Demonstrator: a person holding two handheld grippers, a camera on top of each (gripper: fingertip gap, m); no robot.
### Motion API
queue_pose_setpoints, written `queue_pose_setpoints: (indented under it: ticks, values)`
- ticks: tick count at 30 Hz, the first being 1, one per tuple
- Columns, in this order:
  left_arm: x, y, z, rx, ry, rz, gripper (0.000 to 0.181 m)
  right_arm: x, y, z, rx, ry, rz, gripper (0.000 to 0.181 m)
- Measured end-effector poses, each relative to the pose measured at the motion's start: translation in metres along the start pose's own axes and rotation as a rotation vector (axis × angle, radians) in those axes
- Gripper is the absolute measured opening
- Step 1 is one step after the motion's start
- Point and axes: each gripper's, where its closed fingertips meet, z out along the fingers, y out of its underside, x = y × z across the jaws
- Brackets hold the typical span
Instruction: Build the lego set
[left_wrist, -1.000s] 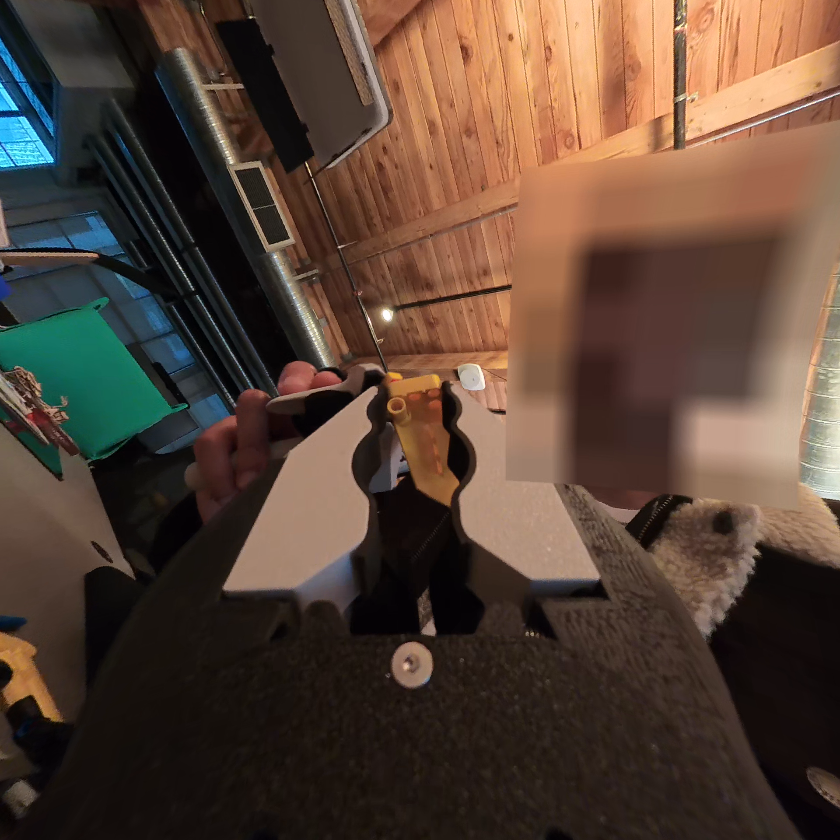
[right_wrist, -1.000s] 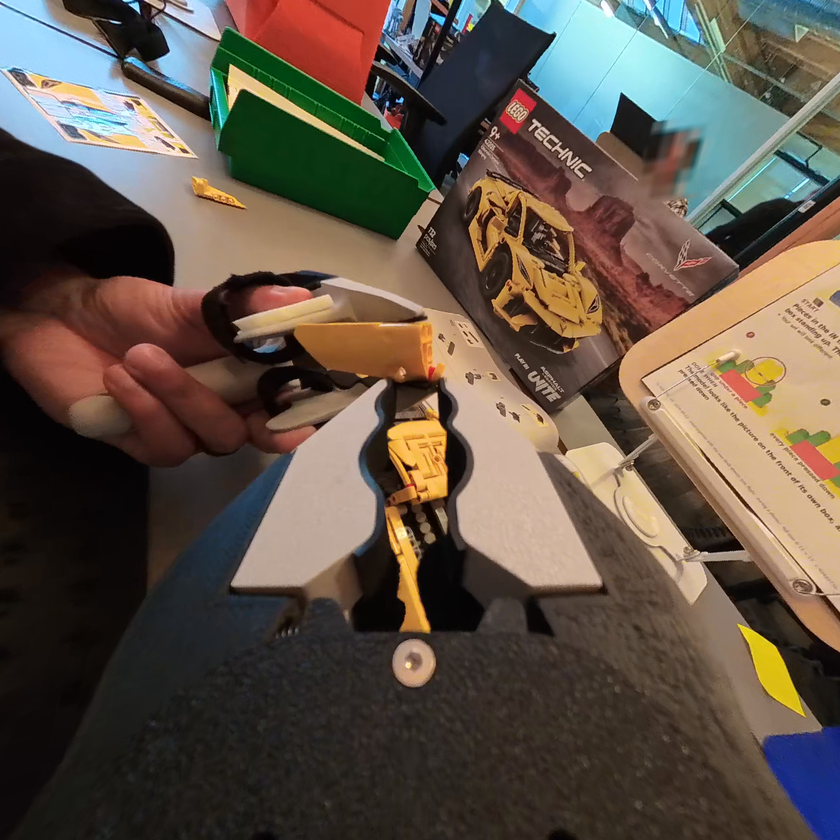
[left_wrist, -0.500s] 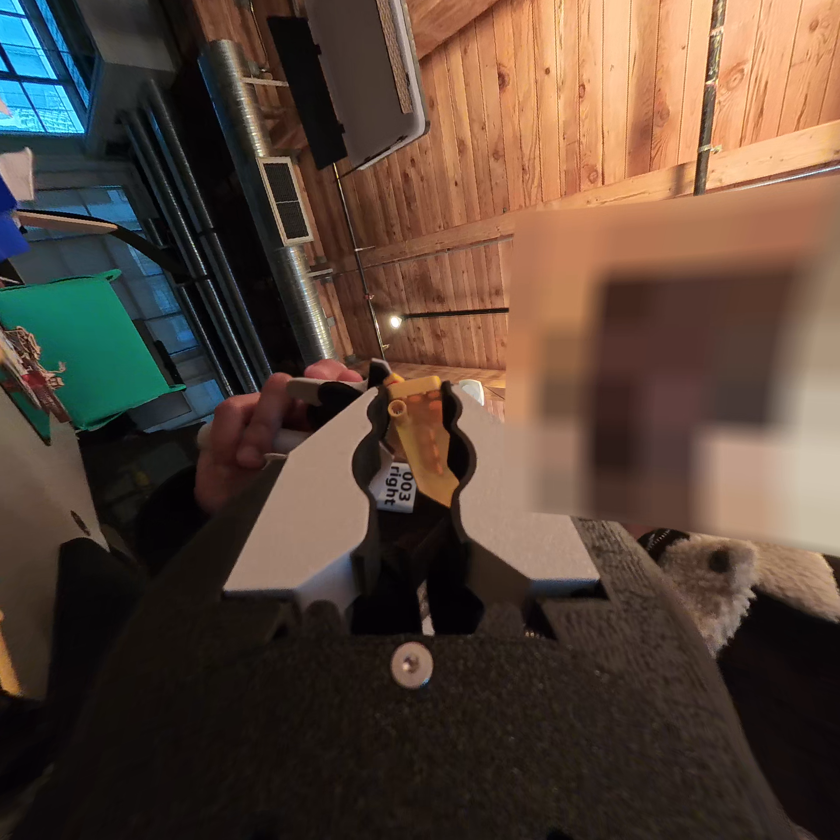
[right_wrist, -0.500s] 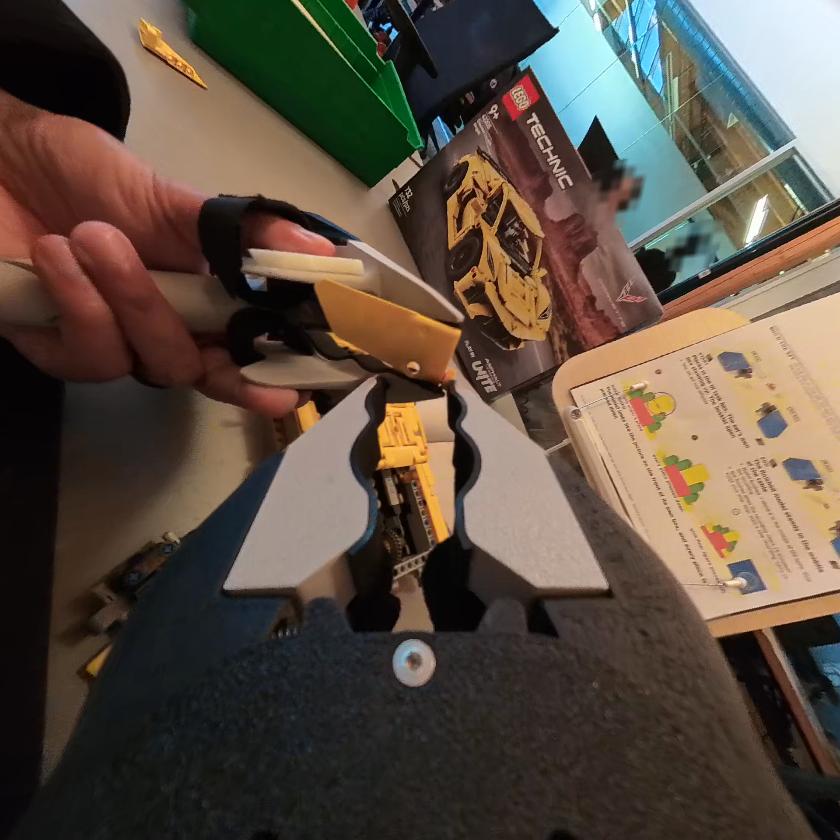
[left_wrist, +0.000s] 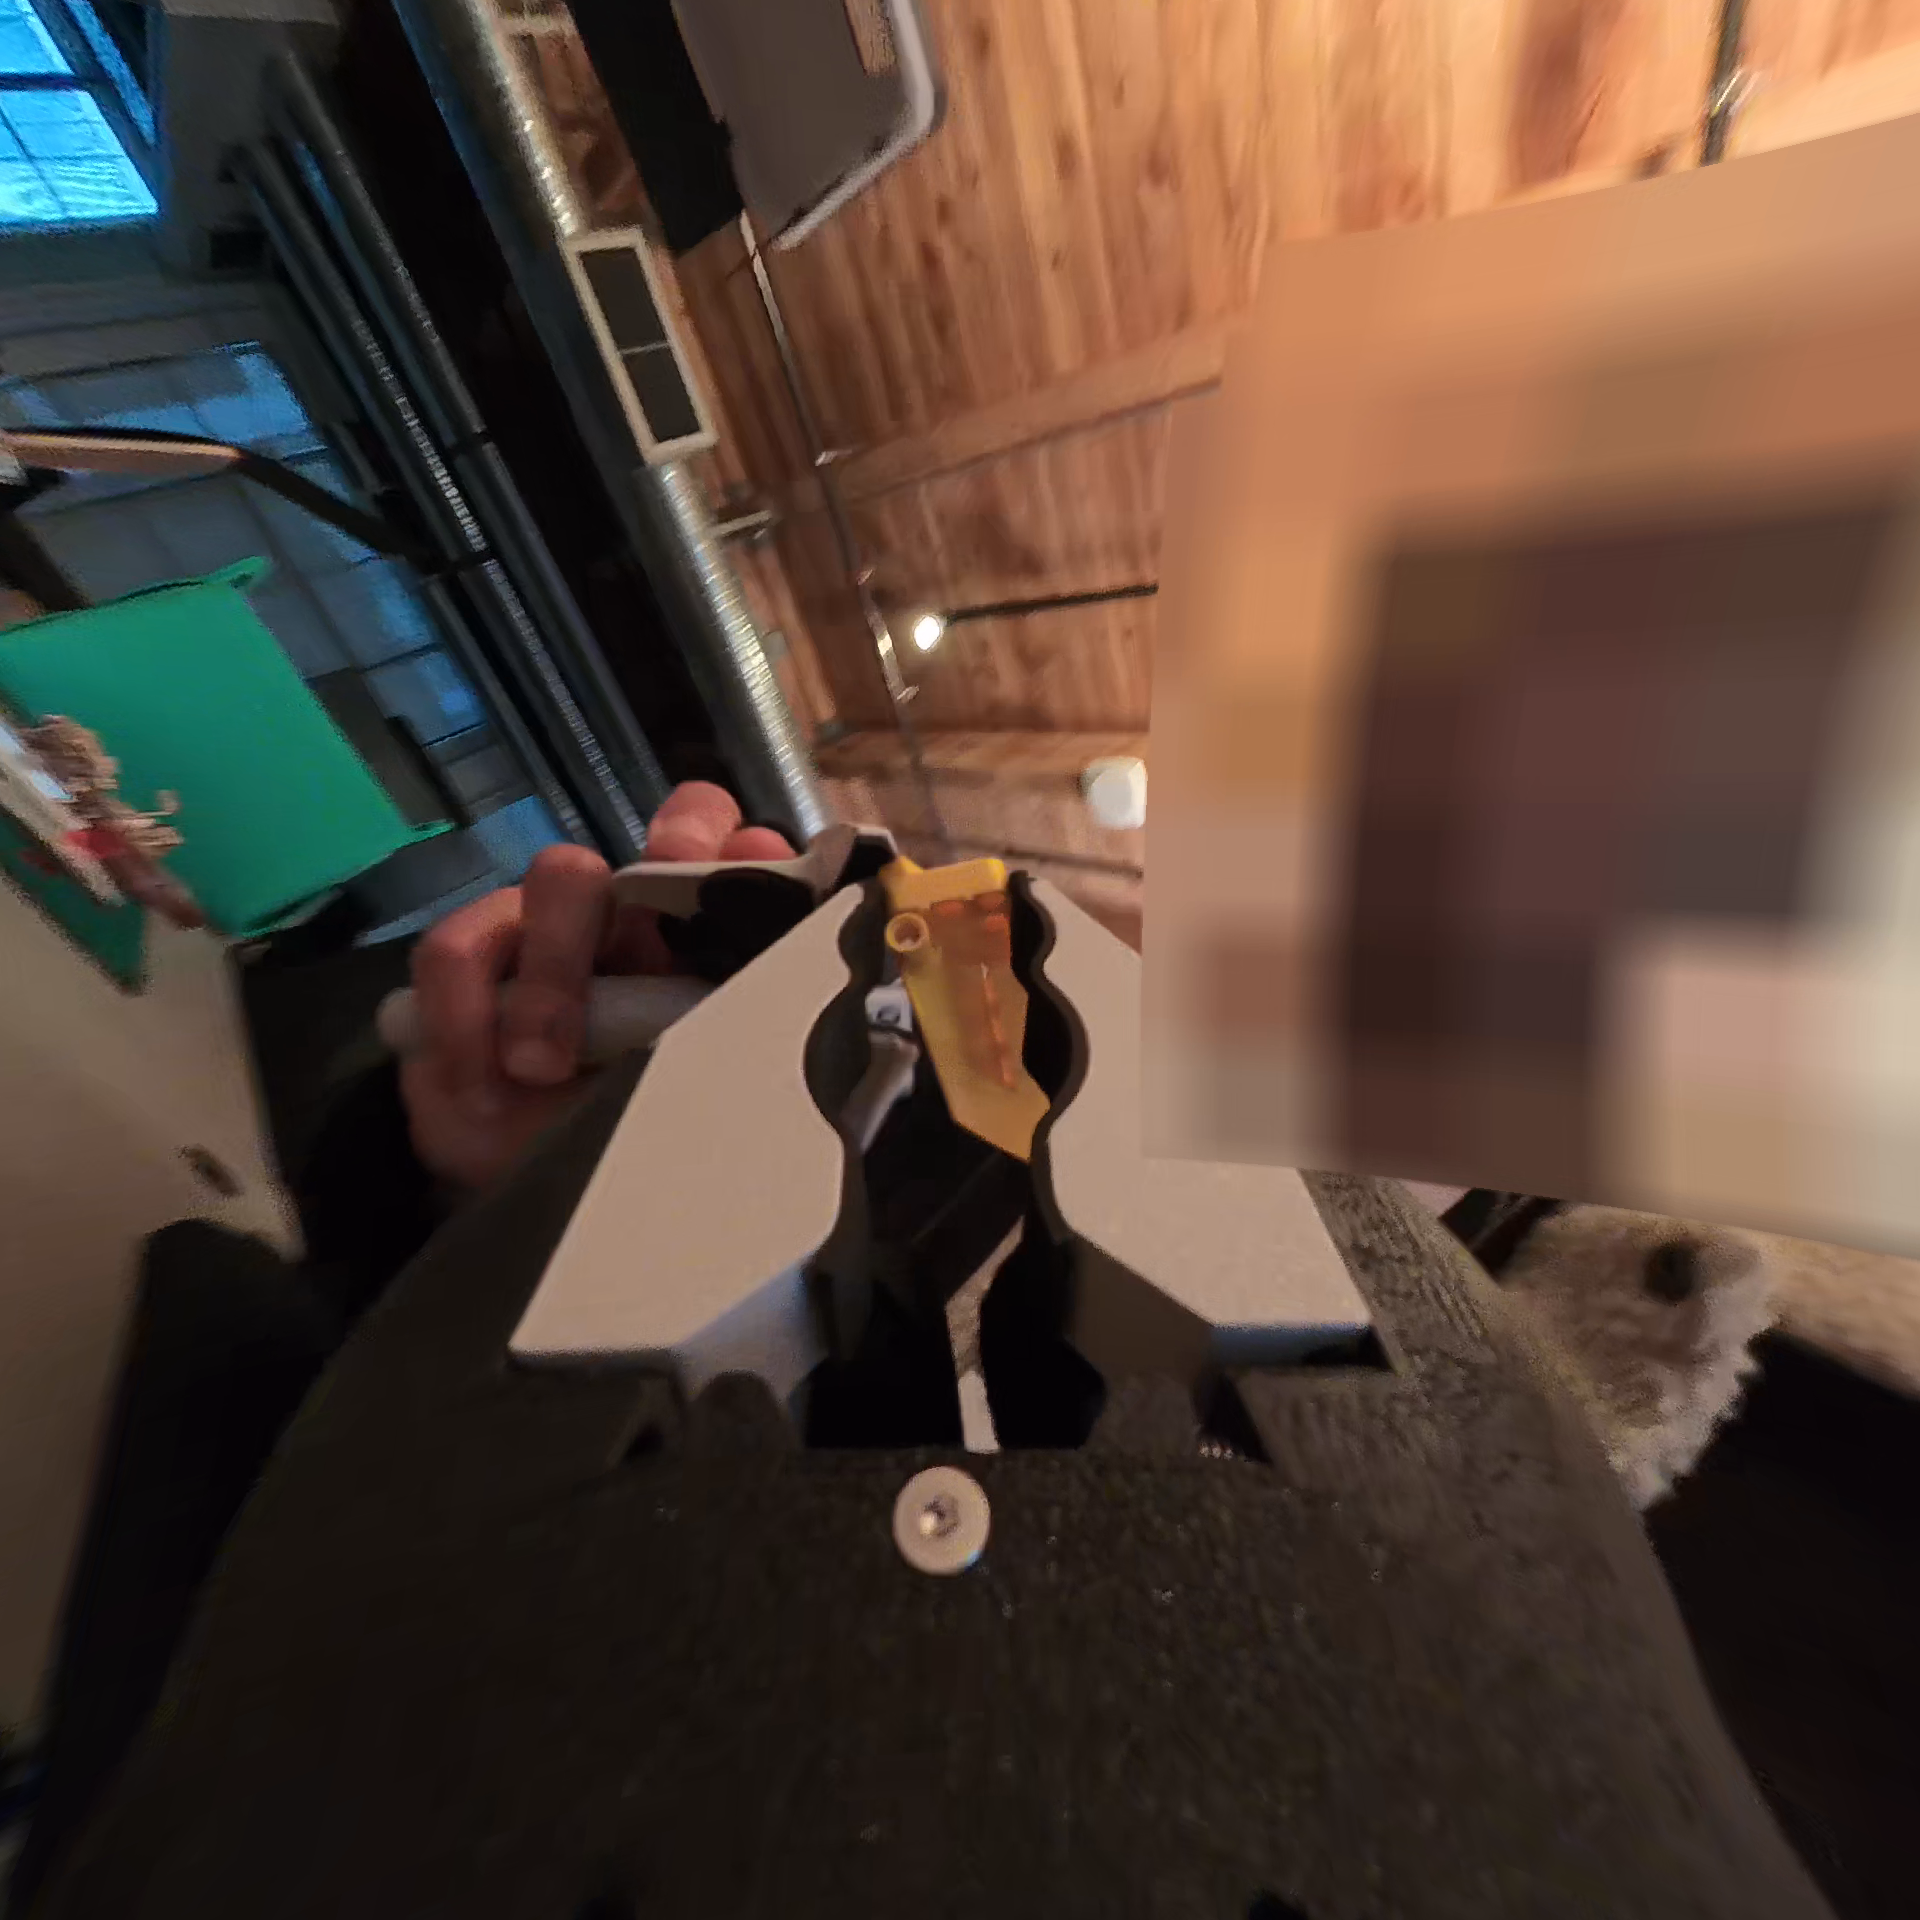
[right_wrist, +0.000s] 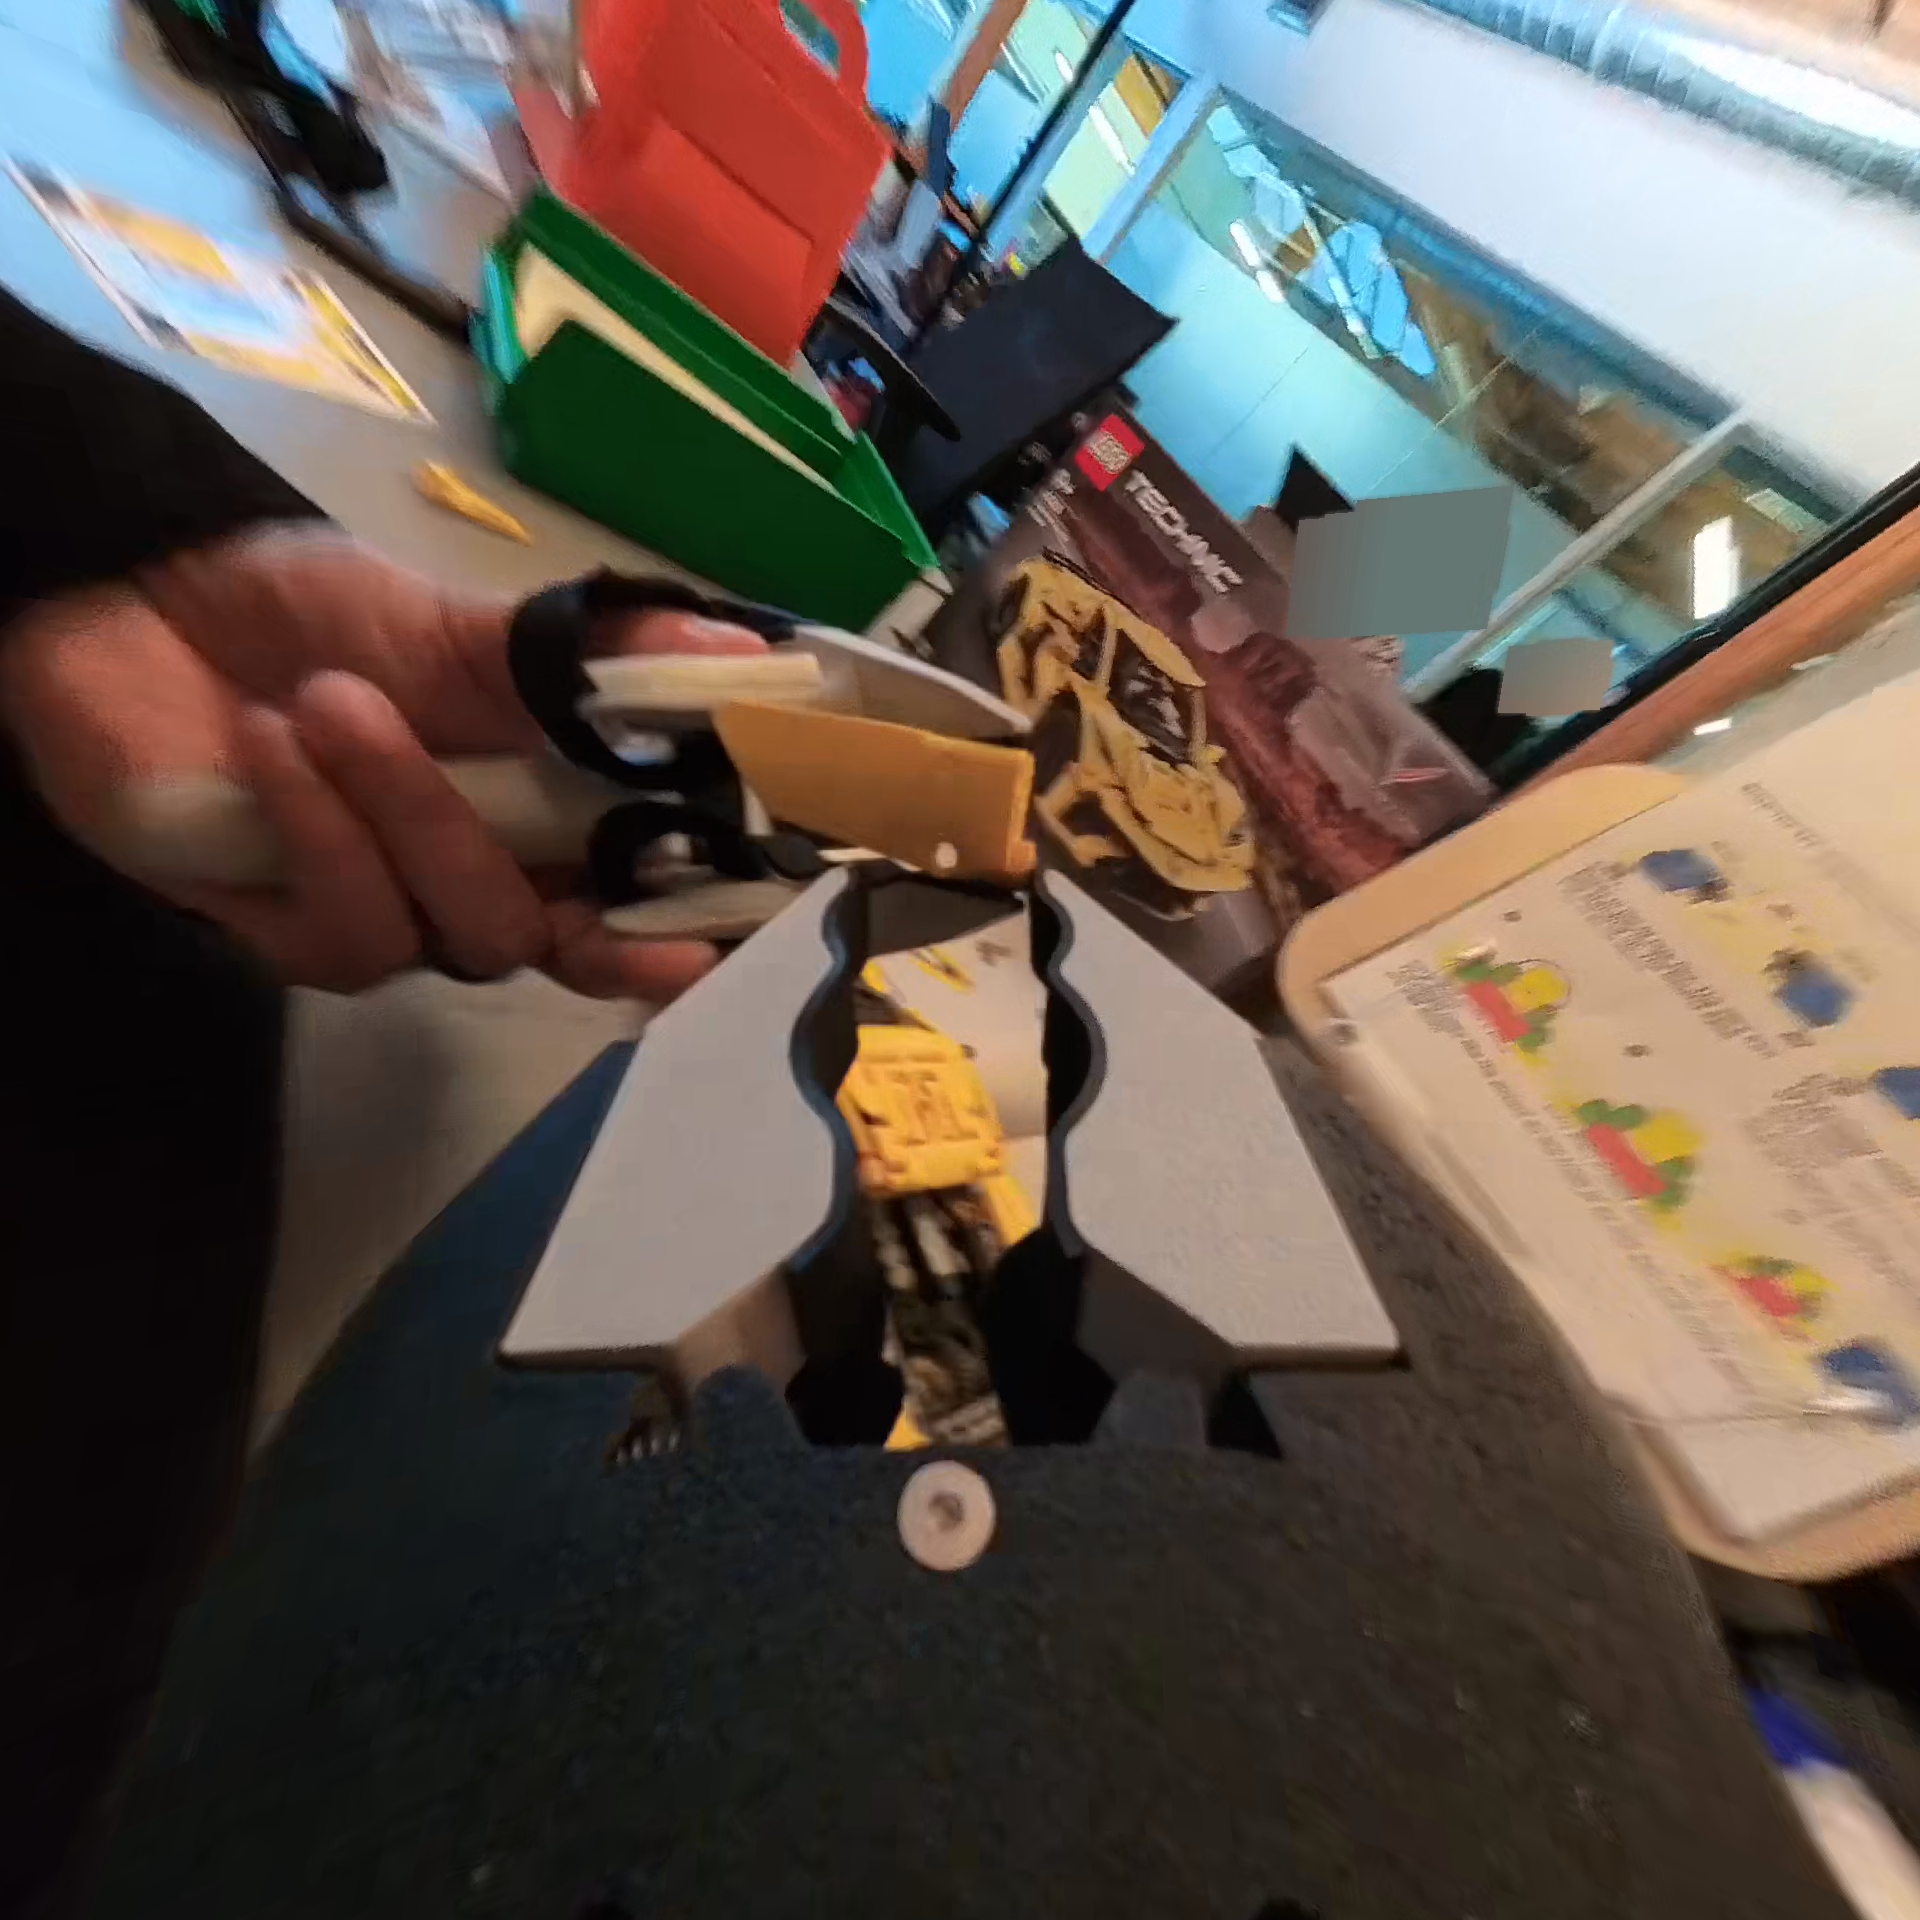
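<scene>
My left gripper (left_wrist: 940, 894) points up and is shut on a flat yellow lego panel (left_wrist: 977, 1008), held edge-on between its fingers. In the right wrist view a hand holds that gripper, with the panel (right_wrist: 883, 784) lying flat between its grey fingers (right_wrist: 904, 675). My right gripper (right_wrist: 940, 899) meets the panel's lower corner, its jaws nearly closed on a small black piece (right_wrist: 925, 920) there. It also shows in the left wrist view (left_wrist: 831, 852), touching the panel's far end. The partly built yellow car (right_wrist: 920, 1117) lies on the table below my right fingers.
On the grey table (right_wrist: 436, 1039) stand a green bin (right_wrist: 686, 468), a red bin (right_wrist: 717, 177) and the set's box (right_wrist: 1143, 727). A loose yellow piece (right_wrist: 468, 504) and a booklet (right_wrist: 218, 301) lie far left. An instruction board (right_wrist: 1662, 1091) is at right.
The right wrist view has swung back up, so the bins and booklet show again. Both grippers stay together at the yellow panel. The left gripper's hold is unchanged.
</scene>
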Motion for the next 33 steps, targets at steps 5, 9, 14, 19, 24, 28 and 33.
queue_pose_setpoints:
  ticks: [5, 9, 14, 19, 24, 28, 33]
  values:
    - [0.006, 0.017, -0.006, -0.304, -0.107, 0.253, 0.024, 0.0, -0.021, -0.02, 0.213, -0.281, 0.544, 0.038]
    - [0.014, 0.032, -0.018, -0.502, -0.123, 0.323, 0.023, 0.003, -0.025, -0.033, 0.232, -0.493, 0.768, 0.023]
    - [0.016, 0.047, -0.02, -0.602, -0.115, 0.292, 0.023, -0.021, -0.027, -0.026, 0.116, -0.583, 0.611, 0.014]
    - [0.015, 0.051, -0.021, -0.626, -0.116, 0.267, 0.023, -0.038, -0.023, -0.021, 0.045, -0.648, 0.515, 0.014]
    - [0.013, 0.054, -0.023, -0.649, -0.138, 0.279, 0.023, -0.039, -0.023, -0.02, 0.039, -0.679, 0.497, 0.01]
    - [0.01, 0.055, -0.026, -0.668, -0.172, 0.3, 0.023, -0.042, -0.021, -0.019, 0.027, -0.688, 0.493, 0.01]
    - [0.007, 0.056, -0.029, -0.683, -0.191, 0.303, 0.023, -0.043, -0.021, -0.02, 0.039, -0.692, 0.504, 0.006]
